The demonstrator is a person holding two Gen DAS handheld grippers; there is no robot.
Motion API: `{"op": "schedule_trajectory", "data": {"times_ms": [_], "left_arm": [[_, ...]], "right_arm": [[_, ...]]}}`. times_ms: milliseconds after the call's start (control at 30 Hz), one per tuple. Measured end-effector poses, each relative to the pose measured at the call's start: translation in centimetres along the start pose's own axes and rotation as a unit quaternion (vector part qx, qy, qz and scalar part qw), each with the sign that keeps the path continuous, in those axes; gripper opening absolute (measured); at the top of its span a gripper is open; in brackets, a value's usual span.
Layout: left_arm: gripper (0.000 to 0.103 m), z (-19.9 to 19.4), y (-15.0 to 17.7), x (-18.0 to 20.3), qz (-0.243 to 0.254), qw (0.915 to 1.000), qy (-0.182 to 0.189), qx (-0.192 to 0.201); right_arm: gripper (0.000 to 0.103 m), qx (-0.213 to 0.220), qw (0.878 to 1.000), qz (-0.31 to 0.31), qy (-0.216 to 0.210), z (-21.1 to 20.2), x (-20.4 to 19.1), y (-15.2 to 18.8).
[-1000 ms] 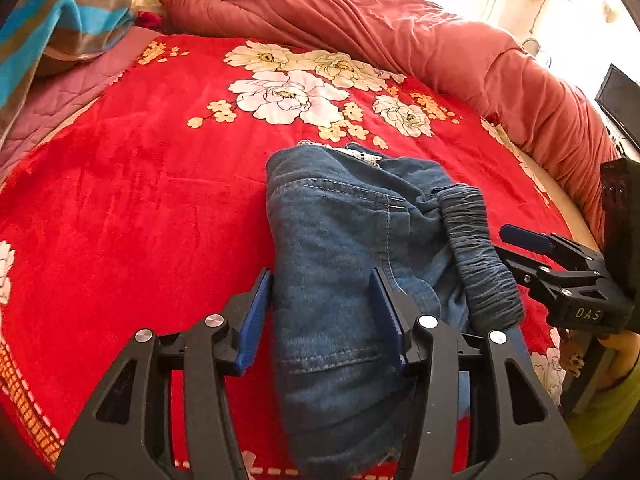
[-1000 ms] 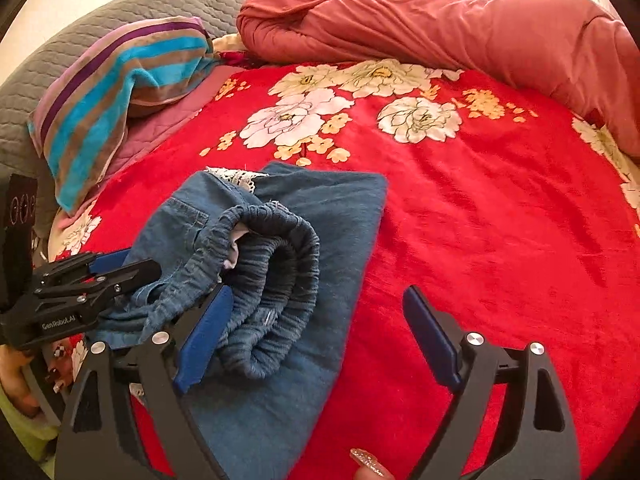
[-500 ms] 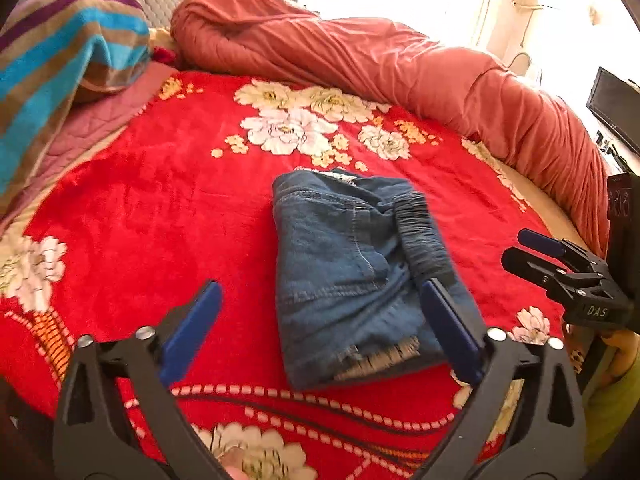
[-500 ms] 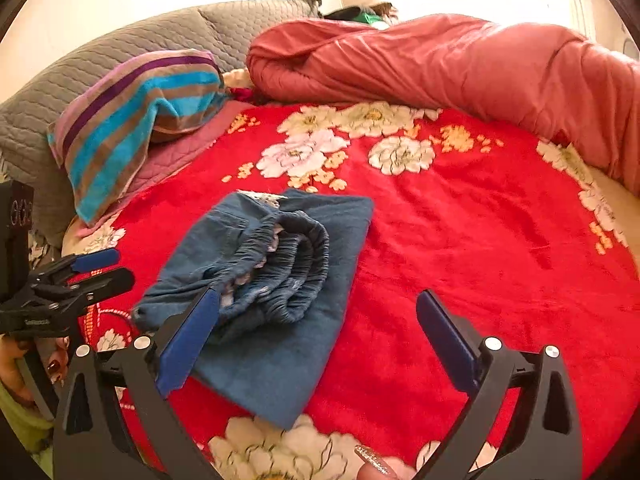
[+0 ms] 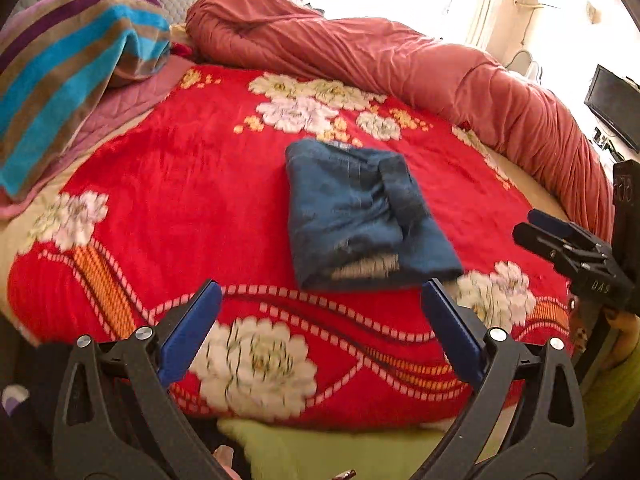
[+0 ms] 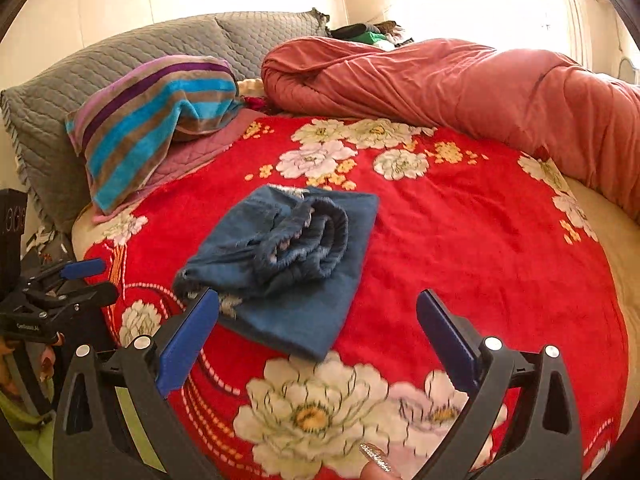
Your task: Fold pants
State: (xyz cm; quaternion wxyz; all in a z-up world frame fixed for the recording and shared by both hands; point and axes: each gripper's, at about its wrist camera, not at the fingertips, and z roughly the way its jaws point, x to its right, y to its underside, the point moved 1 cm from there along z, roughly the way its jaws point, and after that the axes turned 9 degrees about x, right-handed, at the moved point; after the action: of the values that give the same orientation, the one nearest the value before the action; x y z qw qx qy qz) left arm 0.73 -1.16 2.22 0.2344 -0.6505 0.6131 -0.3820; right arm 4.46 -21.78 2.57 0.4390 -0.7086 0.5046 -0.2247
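The blue denim pants [image 5: 360, 212] lie folded into a compact bundle on the red flowered blanket [image 5: 192, 208], elastic waistband [image 6: 316, 236] bunched on top. My left gripper [image 5: 320, 300] hangs open, well back from the bundle near the bed's front edge, nothing between its blue pads. My right gripper [image 6: 318, 312] is also open and empty, just short of the bundle's near corner. In the left wrist view the right gripper [image 5: 560, 236] shows at the right edge; in the right wrist view the left gripper [image 6: 72, 276] shows at the left edge.
A rolled pink-red duvet [image 6: 460, 80] runs along the far and right side of the bed. A striped towel [image 6: 156, 116] rests on grey quilted pillows [image 6: 120, 52] at the back left. A dark screen [image 5: 614, 104] stands beyond the bed on the right.
Both grippers let go of the pants, opened wide and drew back and up from the bundle, which now lies alone on the blanket.
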Motion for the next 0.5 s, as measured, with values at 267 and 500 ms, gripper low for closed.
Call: {"op": "schedule_trajectory", "data": {"times_ms": [267, 500], "left_arm": [[0.093, -0.2, 2.4, -0.3, -0.005, 0.9998, -0.002, -0.017], [0.093, -0.1, 2.6, 0.1, 0.000, 0.9999, -0.005, -0.016]], "right_arm": [[0.098, -0.039, 0.999, 0.011, 0.004, 0.3, -1.0, 3.0], [0.098, -0.044, 0.999, 0.016, 0.002, 0.6, -1.2, 3.4]]}}
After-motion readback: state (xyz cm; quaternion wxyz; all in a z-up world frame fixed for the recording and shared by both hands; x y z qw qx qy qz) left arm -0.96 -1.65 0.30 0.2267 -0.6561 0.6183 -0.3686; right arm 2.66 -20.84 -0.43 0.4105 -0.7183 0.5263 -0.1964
